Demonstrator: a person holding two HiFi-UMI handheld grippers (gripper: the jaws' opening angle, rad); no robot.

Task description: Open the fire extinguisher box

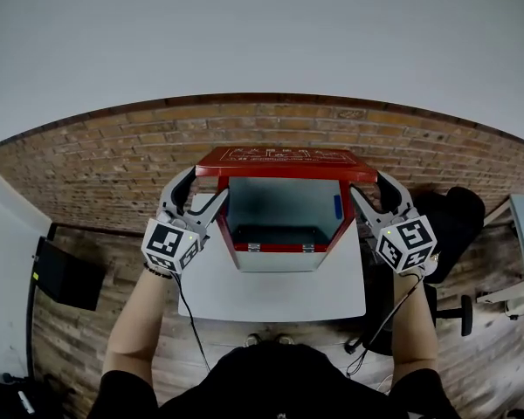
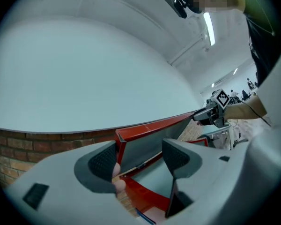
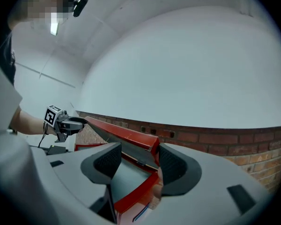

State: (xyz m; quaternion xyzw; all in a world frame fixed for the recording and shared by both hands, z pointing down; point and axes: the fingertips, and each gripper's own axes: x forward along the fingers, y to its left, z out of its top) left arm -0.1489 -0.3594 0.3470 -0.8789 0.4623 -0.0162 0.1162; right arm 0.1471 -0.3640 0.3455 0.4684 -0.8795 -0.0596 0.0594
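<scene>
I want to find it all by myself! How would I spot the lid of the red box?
Find the brick wall, then the white table before it, where a red box stands. The lid is the flat red sheet tipped up above the box's grey inside. Only it is raised, with the left claw and right claw at its corners.

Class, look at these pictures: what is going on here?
A person with a gripper in each hand is opening a red fire extinguisher box on a white table. The lid is raised, showing the inside. The left gripper is at the lid's left corner, the right gripper at its right corner, each with jaws apart around that corner.
</scene>
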